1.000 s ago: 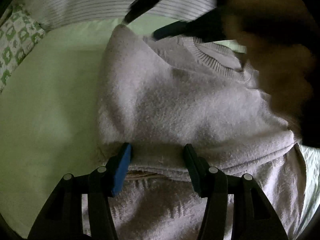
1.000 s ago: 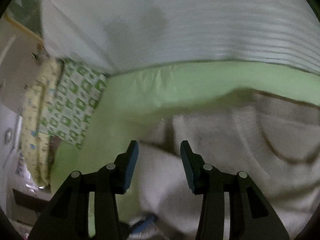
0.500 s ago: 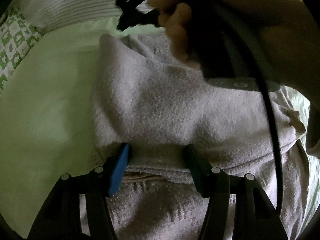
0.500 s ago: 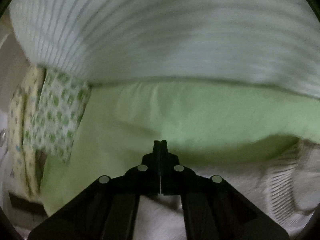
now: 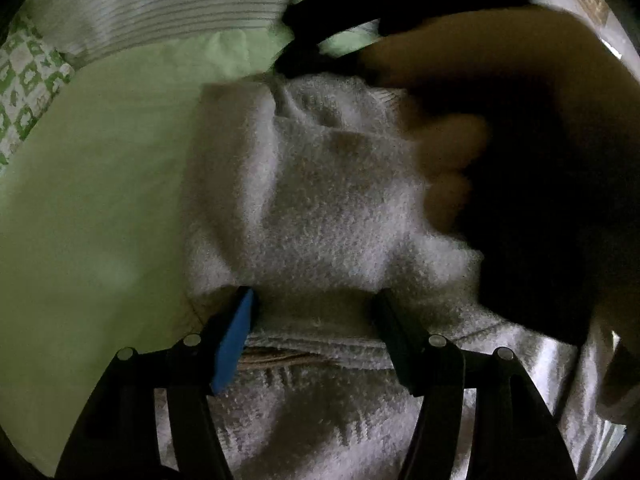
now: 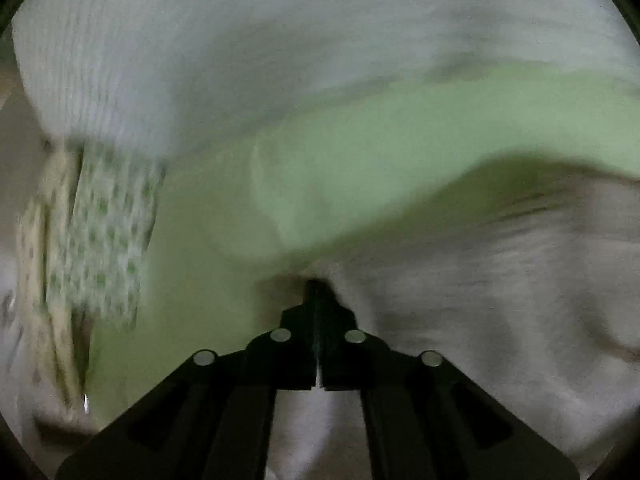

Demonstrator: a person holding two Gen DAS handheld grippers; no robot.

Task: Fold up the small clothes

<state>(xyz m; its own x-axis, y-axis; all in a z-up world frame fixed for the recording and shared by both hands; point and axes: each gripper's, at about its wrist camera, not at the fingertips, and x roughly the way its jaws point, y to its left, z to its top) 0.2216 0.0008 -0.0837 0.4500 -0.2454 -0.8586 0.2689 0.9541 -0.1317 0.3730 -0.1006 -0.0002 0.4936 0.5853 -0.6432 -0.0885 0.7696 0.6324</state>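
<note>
To my left the green bed sheet [image 5: 92, 216] lies bare, giving a claw open room up to the striped bedding [image 5: 168, 4] and the checked pillow [image 5: 24, 92] that bound it at the far edge. My right hand [image 5: 500, 152] and its dark handle crowd the space over the right half of the fluffy sweater [image 5: 320, 208]. My left claw [image 5: 312, 320] straddles the folded edge with only fabric between its tips.
</note>
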